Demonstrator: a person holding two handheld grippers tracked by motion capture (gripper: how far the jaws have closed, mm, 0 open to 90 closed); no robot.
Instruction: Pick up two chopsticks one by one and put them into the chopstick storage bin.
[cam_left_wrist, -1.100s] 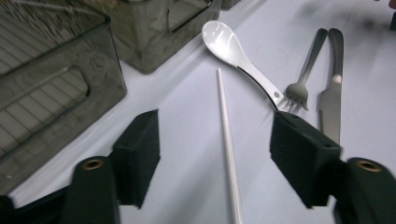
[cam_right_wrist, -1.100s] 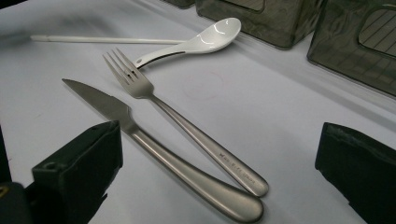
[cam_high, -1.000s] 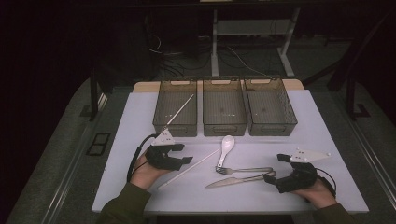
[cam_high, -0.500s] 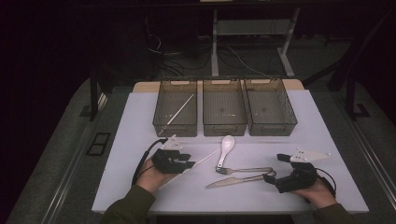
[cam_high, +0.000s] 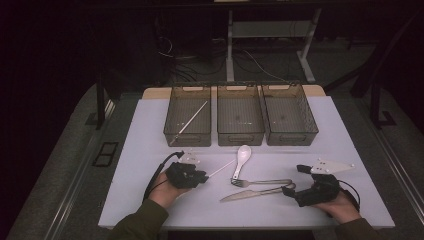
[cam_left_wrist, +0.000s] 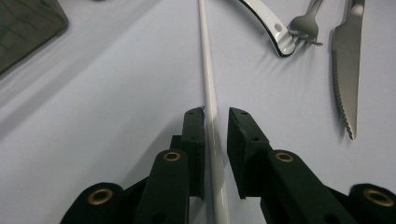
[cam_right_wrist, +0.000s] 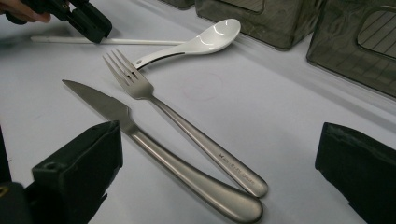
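The left hand-held gripper (cam_left_wrist: 215, 116) has sunk onto the white chopstick (cam_left_wrist: 208, 88), jaws just closing around it, not yet clamped. The grasp looks imminent. The right hand-held gripper (cam_right_wrist: 219, 154) hangs released by the knife (cam_right_wrist: 154, 140).

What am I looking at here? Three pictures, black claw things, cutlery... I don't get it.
A person sits at a white table with a hand-held clamp in each hand. One picture looks down from above; the other two come from small cameras riding on each clamp, looking along its two black jaws. On the table lie a white spoon, a fork and a knife, with three grey bins behind; the left bin holds a white chopstick. The left gripper has just been closing around a second chopstick; one pad touches it, the other shows a small gap. The right gripper rests open, holding nothing, facing the knife and fork handles.
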